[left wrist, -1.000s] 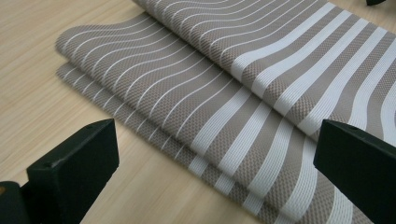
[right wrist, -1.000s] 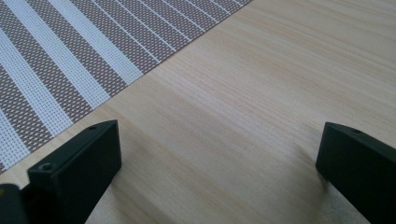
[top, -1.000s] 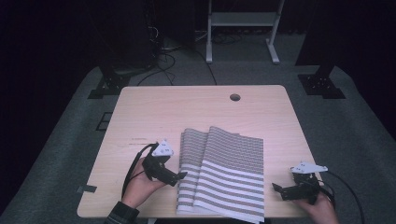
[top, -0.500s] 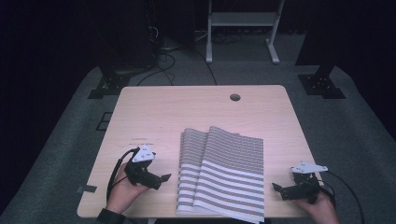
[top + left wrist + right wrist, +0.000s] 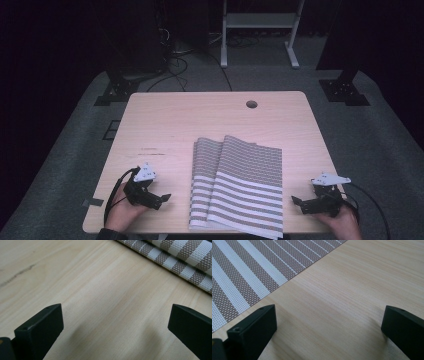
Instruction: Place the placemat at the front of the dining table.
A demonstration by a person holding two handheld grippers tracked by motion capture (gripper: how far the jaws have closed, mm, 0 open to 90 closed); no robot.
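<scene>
Brown-and-white striped mat (image 5: 240, 187) on pale wooden table (image 5: 170, 125).

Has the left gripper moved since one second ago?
Yes. The left gripper has drawn back from the striped placemat's left edge, toward the table's near left corner.

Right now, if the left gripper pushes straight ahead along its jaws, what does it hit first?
Probably the striped placemat: bare table lies between the open left gripper and the mat's near edge, nothing else in line.

Both grippers low, jaws spread

The left gripper (image 5: 162, 199) and right gripper (image 5: 298, 203) point inward toward each other, each held in a hand.
</scene>
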